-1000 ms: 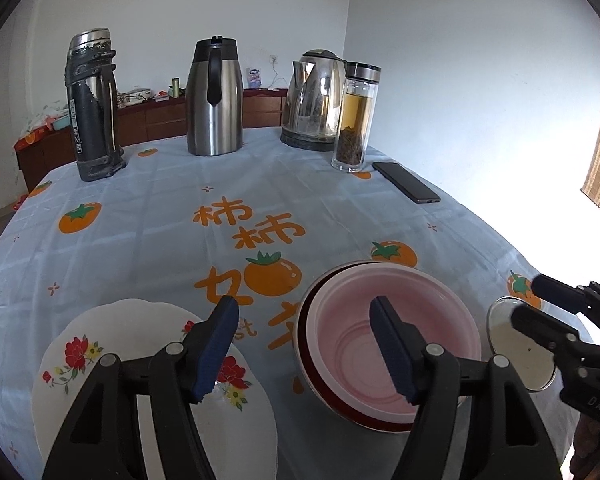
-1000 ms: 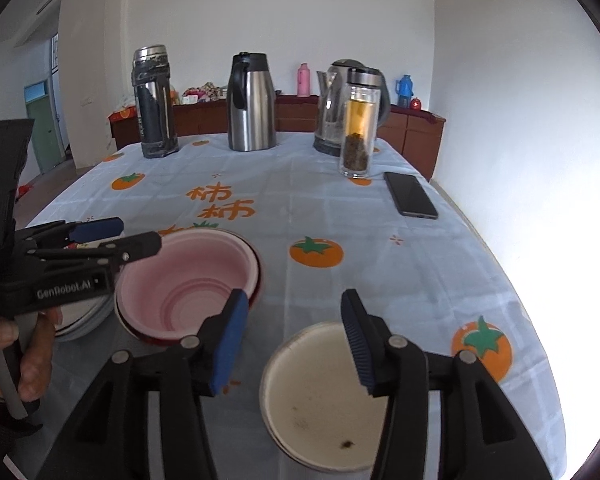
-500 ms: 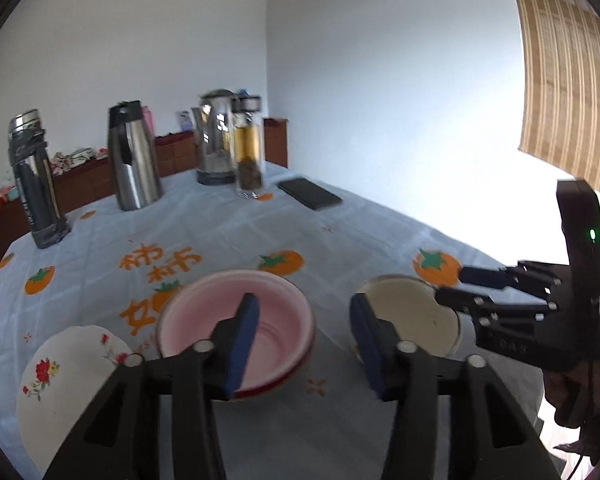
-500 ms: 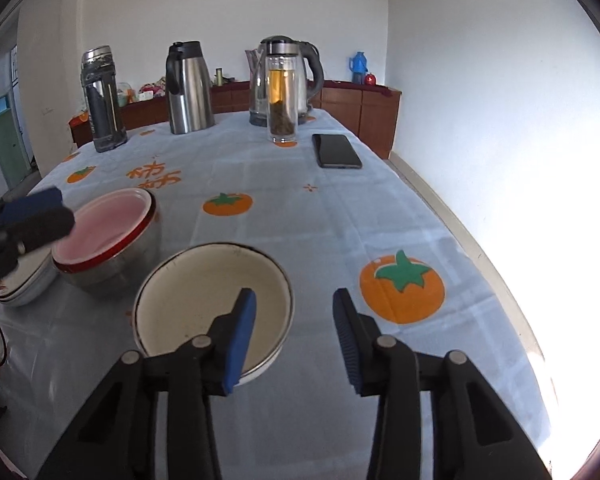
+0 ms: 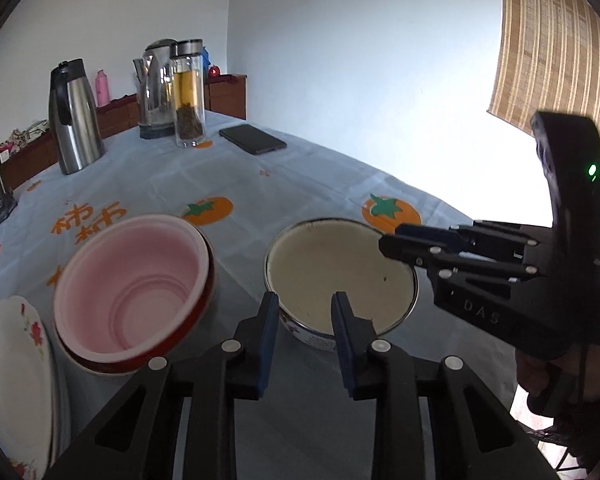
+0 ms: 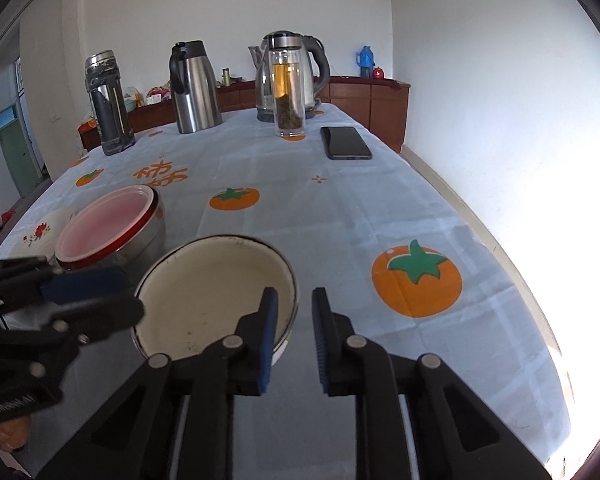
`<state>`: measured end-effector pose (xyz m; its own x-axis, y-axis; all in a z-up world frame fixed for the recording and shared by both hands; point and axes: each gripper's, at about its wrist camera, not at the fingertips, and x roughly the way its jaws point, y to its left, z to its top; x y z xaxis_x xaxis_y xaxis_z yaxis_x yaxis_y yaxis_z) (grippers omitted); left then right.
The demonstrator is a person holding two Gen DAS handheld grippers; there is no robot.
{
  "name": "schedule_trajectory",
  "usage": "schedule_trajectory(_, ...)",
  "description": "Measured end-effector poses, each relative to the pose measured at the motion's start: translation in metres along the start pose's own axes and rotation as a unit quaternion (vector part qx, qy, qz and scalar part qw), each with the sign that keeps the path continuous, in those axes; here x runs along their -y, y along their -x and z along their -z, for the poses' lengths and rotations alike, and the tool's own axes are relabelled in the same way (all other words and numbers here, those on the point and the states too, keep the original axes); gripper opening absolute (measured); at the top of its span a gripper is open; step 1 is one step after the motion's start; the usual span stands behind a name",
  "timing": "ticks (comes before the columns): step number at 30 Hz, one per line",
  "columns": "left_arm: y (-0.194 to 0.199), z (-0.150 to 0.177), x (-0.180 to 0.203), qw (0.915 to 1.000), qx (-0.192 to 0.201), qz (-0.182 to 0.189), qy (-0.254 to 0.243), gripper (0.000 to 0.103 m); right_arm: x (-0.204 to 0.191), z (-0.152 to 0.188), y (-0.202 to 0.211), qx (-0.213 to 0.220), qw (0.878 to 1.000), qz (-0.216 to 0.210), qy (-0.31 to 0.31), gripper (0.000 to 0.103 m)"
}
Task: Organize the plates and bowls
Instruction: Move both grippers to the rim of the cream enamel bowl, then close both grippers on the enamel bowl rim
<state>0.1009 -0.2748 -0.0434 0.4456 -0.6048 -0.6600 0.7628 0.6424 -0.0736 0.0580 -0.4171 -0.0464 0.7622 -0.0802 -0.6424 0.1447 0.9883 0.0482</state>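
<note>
A cream enamel bowl (image 5: 340,268) sits on the tablecloth near the front; it also shows in the right wrist view (image 6: 216,292). My left gripper (image 5: 305,312) is open, its jaws straddling the bowl's near rim. My right gripper (image 6: 294,312) is open, its jaws astride the bowl's right rim. A pink bowl nested in a red-rimmed metal bowl (image 5: 132,292) stands to the left, seen too in the right wrist view (image 6: 108,228). A white floral plate (image 5: 12,364) lies at the far left.
Along the far side of the table (image 6: 340,216) stand a dark flask (image 6: 108,104), a steel thermos (image 6: 194,88), an electric kettle (image 6: 300,76) and a glass tea bottle (image 6: 288,92). A black phone (image 6: 345,143) lies to the right. The table's right edge is close.
Both grippers have moved in on the cream bowl from either side and narrowed their jaws. The left gripper swung right, away from the pink bowl and the plate.
</note>
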Motion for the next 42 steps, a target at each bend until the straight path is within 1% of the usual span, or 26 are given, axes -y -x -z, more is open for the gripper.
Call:
schedule_trajectory(3,-0.001,0.000,-0.001,1.0000,0.005,0.001,-0.004,0.028,-0.004,0.001,-0.002,-0.003,1.000,0.000,0.008,0.015)
schedule_trajectory(5,-0.001,0.000,-0.005,1.0000,0.007,0.005,0.004,0.025,-0.004,0.001,-0.002,-0.001,1.000,-0.001,0.004,0.015)
schedule_trajectory(8,0.001,0.001,-0.003,0.9998,0.015,0.003,-0.008,0.024,-0.004,0.001,-0.003,-0.002,1.000,0.001,0.003,0.015)
schedule_trajectory(11,0.001,0.002,-0.004,0.9998,0.020,0.004,-0.009,0.025,-0.002,0.000,-0.004,-0.003,1.000,-0.002,-0.005,0.015)
schedule_trajectory(13,-0.001,0.002,-0.008,0.9999,0.016,0.003,0.001,0.025,0.001,0.000,-0.004,-0.002,1.000,-0.013,-0.022,0.015)
schedule_trajectory(14,-0.001,0.002,-0.010,0.9999,0.015,0.002,0.005,0.025,0.001,0.001,-0.004,-0.002,1.000,-0.009,-0.023,0.016)
schedule_trajectory(17,-0.001,0.002,-0.012,0.9998,0.016,0.008,0.011,0.025,0.001,0.002,-0.004,-0.001,1.000,-0.005,-0.023,0.016)
schedule_trajectory(19,-0.002,0.002,-0.009,0.9998,0.014,0.014,0.008,0.025,0.002,0.002,-0.006,-0.004,1.000,-0.007,-0.022,0.015)
schedule_trajectory(21,-0.003,0.003,-0.005,0.9999,0.016,0.004,-0.003,0.025,-0.001,0.003,-0.006,-0.007,1.000,-0.013,-0.018,0.015)
schedule_trajectory(22,-0.003,0.003,-0.004,0.9998,0.017,0.004,-0.005,0.025,-0.003,0.004,-0.006,-0.005,1.000,-0.006,-0.013,0.016)
schedule_trajectory(25,-0.003,0.004,-0.006,0.9998,0.014,0.013,0.000,0.024,-0.001,0.003,-0.002,-0.001,1.000,-0.012,-0.025,0.015)
schedule_trajectory(26,-0.003,0.005,-0.006,0.9998,0.012,0.016,0.001,0.022,0.000,0.002,0.000,0.003,1.000,-0.011,-0.027,0.016)
schedule_trajectory(28,-0.002,0.006,-0.003,0.9998,0.012,0.018,-0.002,0.022,0.000,-0.001,0.005,0.009,1.000,-0.009,-0.027,0.016)
schedule_trajectory(29,0.000,0.006,-0.002,0.9997,0.015,0.021,-0.005,0.017,0.000,-0.003,0.007,0.011,1.000,-0.010,-0.027,0.014)
schedule_trajectory(30,0.004,0.005,0.000,0.9985,0.020,0.051,-0.006,0.001,-0.001,-0.004,0.009,0.013,1.000,-0.014,-0.025,0.013)
schedule_trajectory(31,0.007,0.004,0.003,0.9971,0.023,0.073,-0.005,0.001,-0.004,-0.006,0.011,0.011,0.999,-0.035,-0.025,0.012)
schedule_trajectory(32,0.013,0.004,0.008,0.9963,0.035,0.078,-0.011,0.001,-0.008,-0.007,0.011,0.008,0.999,-0.046,-0.025,0.010)
schedule_trajectory(33,0.015,0.004,0.015,0.9974,0.042,0.051,-0.028,0.001,-0.015,-0.008,0.011,0.004,0.999,-0.045,-0.018,0.009)
schedule_trajectory(34,0.013,0.006,0.019,0.9980,0.041,0.027,-0.040,0.001,-0.020,-0.009,0.009,0.004,0.999,-0.036,-0.011,0.010)
schedule_trajectory(35,0.009,0.007,0.018,0.9984,0.033,0.014,-0.044,0.001,-0.023,-0.009,0.007,0.003,1.000,-0.029,-0.006,0.010)
schedule_trajectory(37,0.008,0.008,0.008,0.9989,0.031,0.019,-0.030,0.001,-0.022,-0.008,0.001,-0.005,1.000,-0.013,-0.003,0.010)
schedule_trajectory(39,0.018,0.003,-0.004,0.9984,0.053,0.009,-0.016,0.001,-0.017,-0.006,-0.002,-0.011,1.000,-0.006,-0.007,0.010)
schedule_trajectory(40,0.023,0.000,-0.010,0.9979,0.063,0.010,-0.007,0.002,-0.013,-0.004,-0.003,-0.013,1.000,-0.003,-0.010,0.009)
schedule_trajectory(42,0.028,-0.003,-0.019,0.9977,0.064,0.021,0.009,0.007,-0.007,-0.002,-0.002,-0.014,1.000,-0.002,-0.015,0.009)
